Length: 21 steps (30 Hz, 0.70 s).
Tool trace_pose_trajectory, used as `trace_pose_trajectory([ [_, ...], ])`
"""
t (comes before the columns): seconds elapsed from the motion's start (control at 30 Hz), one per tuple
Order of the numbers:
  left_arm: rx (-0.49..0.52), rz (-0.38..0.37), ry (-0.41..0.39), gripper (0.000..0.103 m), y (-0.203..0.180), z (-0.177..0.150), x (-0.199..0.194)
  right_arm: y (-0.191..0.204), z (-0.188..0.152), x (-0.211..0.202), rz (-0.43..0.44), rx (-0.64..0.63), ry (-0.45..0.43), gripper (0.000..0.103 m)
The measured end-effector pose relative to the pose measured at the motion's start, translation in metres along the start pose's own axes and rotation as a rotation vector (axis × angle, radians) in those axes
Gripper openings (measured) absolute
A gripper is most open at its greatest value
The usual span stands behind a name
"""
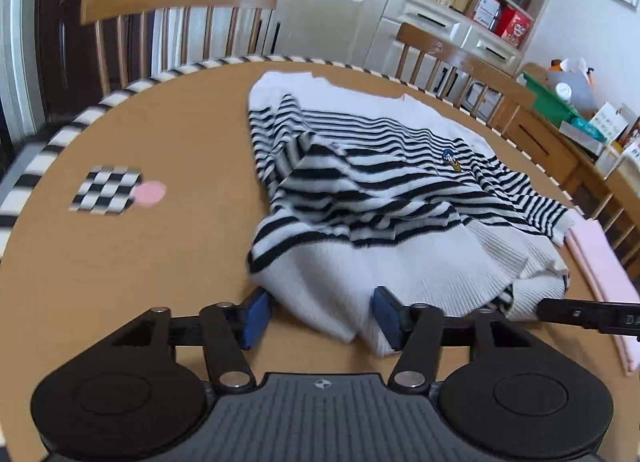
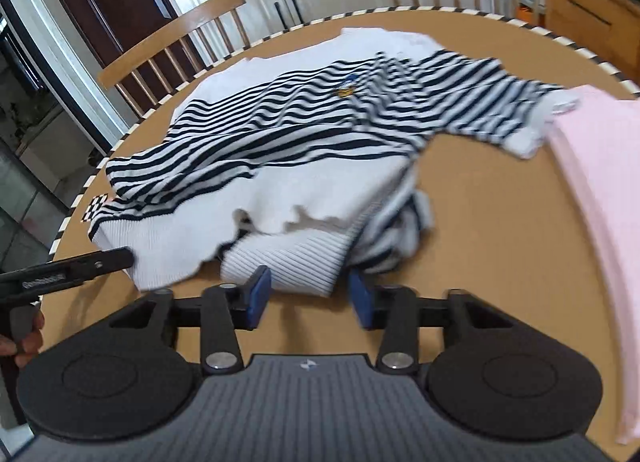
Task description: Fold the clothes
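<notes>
A white sweater with navy stripes (image 1: 360, 182) lies rumpled on the round brown table (image 1: 120, 282), with its ribbed white hem toward me. My left gripper (image 1: 322, 318) is open, its blue pads standing on either side of a fold of that hem without pressing it. In the right wrist view the same sweater (image 2: 280, 134) shows, and my right gripper (image 2: 308, 298) is open at the hem's ribbed corner, which lies between the pad tips. Each gripper appears in the other's view as a black finger: the right gripper (image 1: 580, 314) and the left gripper (image 2: 80, 262).
A folded pink cloth (image 1: 600, 262) (image 2: 600, 182) lies at the table's right edge. A checkered marker (image 1: 106, 188) with a pink spot sits left of the sweater. Wooden chairs (image 1: 180, 2) (image 2: 172, 42) ring the far side. A cluttered sideboard with a green bin (image 1: 552, 98) stands at the right.
</notes>
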<state>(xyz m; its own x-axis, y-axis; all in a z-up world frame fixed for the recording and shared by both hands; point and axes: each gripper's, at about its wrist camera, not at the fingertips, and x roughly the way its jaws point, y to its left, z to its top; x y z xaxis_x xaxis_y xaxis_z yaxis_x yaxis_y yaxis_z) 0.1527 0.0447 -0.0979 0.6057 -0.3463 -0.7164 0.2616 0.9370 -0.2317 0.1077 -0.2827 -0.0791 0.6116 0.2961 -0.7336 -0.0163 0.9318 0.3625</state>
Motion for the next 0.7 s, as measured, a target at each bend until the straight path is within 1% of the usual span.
trace_pose_trajectory([
  [0.03, -0.003, -0.010, 0.009, 0.009, 0.000, 0.003, 0.001, 0.001, 0.003, -0.001, 0.007, 0.018, -0.005, 0.008],
  [0.07, -0.020, -0.032, 0.015, 0.007, 0.001, 0.008, -0.003, 0.002, 0.005, -0.002, 0.013, 0.036, -0.009, 0.008],
  [0.1, -0.050, -0.067, 0.011, 0.007, 0.005, 0.016, -0.014, 0.003, 0.010, -0.013, 0.043, 0.040, -0.022, 0.008],
  [0.13, -0.087, -0.106, 0.005, 0.007, 0.010, 0.025, -0.028, 0.004, 0.015, -0.032, 0.075, 0.022, -0.042, 0.008],
  [0.2, -0.173, -0.185, 0.004, 0.007, 0.023, 0.046, -0.058, 0.002, 0.030, -0.074, 0.109, -0.013, -0.077, 0.008],
  [0.27, -0.275, -0.270, 0.037, 0.007, 0.036, 0.069, -0.085, -0.011, 0.046, -0.115, 0.150, 0.009, -0.116, 0.007],
  [0.33, -0.363, -0.319, 0.077, 0.008, 0.048, 0.083, -0.100, -0.028, 0.060, -0.150, 0.174, 0.040, -0.156, 0.007],
  [0.37, -0.404, -0.341, 0.099, 0.009, 0.054, 0.090, -0.105, -0.038, 0.063, -0.161, 0.180, 0.050, -0.154, 0.007],
  [0.4, -0.447, -0.352, 0.121, 0.011, 0.061, 0.092, -0.107, -0.047, 0.062, -0.165, 0.165, 0.052, -0.141, 0.007],
  [0.43, -0.468, -0.341, 0.153, 0.015, 0.066, 0.087, -0.104, -0.056, 0.060, -0.167, 0.138, 0.050, -0.126, 0.008],
  [0.47, -0.472, -0.320, 0.193, 0.020, 0.071, 0.079, -0.099, -0.064, 0.054, -0.164, 0.104, 0.040, -0.079, 0.009],
  [0.5, -0.479, -0.291, 0.234, 0.023, 0.074, 0.068, -0.093, -0.070, 0.044, -0.156, 0.072, 0.024, -0.013, 0.011],
  [0.57, -0.494, -0.229, 0.317, 0.024, 0.080, 0.036, -0.083, -0.076, 0.013, -0.138, 0.014, -0.031, 0.112, 0.012],
  [0.63, -0.499, -0.183, 0.385, 0.024, 0.083, -0.002, -0.083, -0.077, -0.020, -0.123, -0.030, -0.066, 0.231, 0.014],
  [0.67, -0.506, -0.164, 0.410, 0.024, 0.084, -0.018, -0.084, -0.077, -0.034, -0.118, -0.047, -0.068, 0.272, 0.014],
  [0.7, -0.497, -0.133, 0.425, 0.024, 0.084, -0.032, -0.086, -0.077, -0.045, -0.116, -0.063, -0.059, 0.294, 0.017],
])
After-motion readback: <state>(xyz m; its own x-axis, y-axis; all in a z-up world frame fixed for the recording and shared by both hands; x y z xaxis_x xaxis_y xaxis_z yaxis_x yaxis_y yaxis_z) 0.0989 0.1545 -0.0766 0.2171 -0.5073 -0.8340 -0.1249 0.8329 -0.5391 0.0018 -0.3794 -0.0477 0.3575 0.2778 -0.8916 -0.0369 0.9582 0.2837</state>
